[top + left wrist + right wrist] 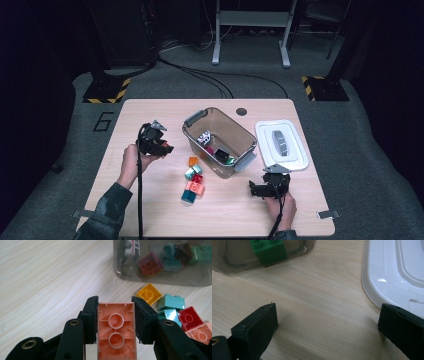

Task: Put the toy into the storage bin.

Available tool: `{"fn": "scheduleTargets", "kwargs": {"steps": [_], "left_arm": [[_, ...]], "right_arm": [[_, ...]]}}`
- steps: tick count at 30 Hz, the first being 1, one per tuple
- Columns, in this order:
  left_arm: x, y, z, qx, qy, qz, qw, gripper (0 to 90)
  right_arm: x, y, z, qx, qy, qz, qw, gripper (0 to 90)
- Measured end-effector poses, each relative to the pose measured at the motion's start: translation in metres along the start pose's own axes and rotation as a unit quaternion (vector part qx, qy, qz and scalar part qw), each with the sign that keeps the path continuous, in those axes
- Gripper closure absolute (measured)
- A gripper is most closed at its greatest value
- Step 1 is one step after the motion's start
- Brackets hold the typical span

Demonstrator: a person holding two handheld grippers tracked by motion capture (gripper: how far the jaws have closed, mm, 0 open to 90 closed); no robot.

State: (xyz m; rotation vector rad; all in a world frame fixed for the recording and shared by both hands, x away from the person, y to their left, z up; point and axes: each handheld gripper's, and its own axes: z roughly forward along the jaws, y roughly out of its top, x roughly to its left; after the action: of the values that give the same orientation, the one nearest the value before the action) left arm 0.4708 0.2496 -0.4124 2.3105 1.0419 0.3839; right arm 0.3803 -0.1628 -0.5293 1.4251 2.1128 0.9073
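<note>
We have the salmon two-by-one brick (116,331) pinched in the left gripper (115,322), lifted above the table's left half beside the loose brick pile (193,182); the right gripper (325,322) idles, jaws spread, near the front edge. Next, we judge, comes a carry over the clear bin's rim (193,138) and a release inside.

Bare table (150,200) left of brick pile (194,182); bin (220,142) and lid (281,145) beyond.

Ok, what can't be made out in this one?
- Salmon brick in the left tool: its near end is cut off by the left gripper view's bottom edge.
- Bricks inside the bin: too small to count in the high view.
- Lid: cut off by the right gripper view's edges.
</note>
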Motion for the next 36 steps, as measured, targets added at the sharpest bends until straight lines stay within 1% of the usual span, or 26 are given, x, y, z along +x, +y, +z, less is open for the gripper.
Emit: {"fn": "scheduleTargets", "kwargs": {"steps": [2,4,13,16,18,19,20,23,25,27,33,36], "left_arm": [[0.001,0.004,-0.004,0.000,-0.002,0.003,1.0000,58.7],[0.002,0.008,-0.008,-0.004,0.002,0.005,1.0000,58.7],[0.005,0.029,-0.027,-0.027,0.011,0.014,0.9995,58.7],[0.007,0.036,-0.030,-0.031,0.013,0.012,0.9994,58.8],[0.007,0.040,-0.031,-0.039,0.016,0.010,0.9991,58.7],[0.008,0.043,-0.033,-0.036,0.014,0.012,0.9992,58.7],[0.008,0.045,-0.034,-0.041,0.015,0.007,0.9990,58.7],[0.008,0.052,-0.036,-0.046,0.014,0.009,0.9988,58.7],[0.007,0.057,-0.037,-0.052,0.017,0.013,0.9984,58.7],[0.006,0.062,-0.038,-0.053,0.016,0.021,0.9983,58.7],[0.000,0.079,-0.039,-0.058,0.016,0.038,0.9975,58.7],[-0.004,0.087,-0.038,-0.062,0.018,0.042,0.9971,58.7]], "right_arm": [[0.000,0.000,0.000,0.000,0.000,0.000,1.0000,1.7],[0.000,0.000,0.000,0.000,0.000,0.000,1.0000,1.7],[0.000,0.000,0.000,0.000,-0.001,0.001,1.0000,1.7],[0.000,0.000,0.000,0.000,-0.001,0.001,1.0000,1.7],[0.000,0.000,0.000,0.000,-0.001,0.000,1.0000,1.7],[0.000,0.000,0.000,0.000,-0.001,0.001,1.0000,1.7],[0.000,0.000,0.000,0.000,-0.001,0.001,1.0000,1.8],[0.000,0.000,0.000,0.000,-0.001,0.001,1.0000,1.7],[0.000,0.000,0.000,0.000,-0.001,0.000,1.0000,1.7],[0.000,0.000,0.000,0.000,-0.001,0.001,1.0000,1.7],[0.000,0.000,0.000,0.000,-0.001,0.000,1.0000,1.7],[0.000,0.000,0.000,0.000,-0.001,0.000,1.0000,1.7]]}}
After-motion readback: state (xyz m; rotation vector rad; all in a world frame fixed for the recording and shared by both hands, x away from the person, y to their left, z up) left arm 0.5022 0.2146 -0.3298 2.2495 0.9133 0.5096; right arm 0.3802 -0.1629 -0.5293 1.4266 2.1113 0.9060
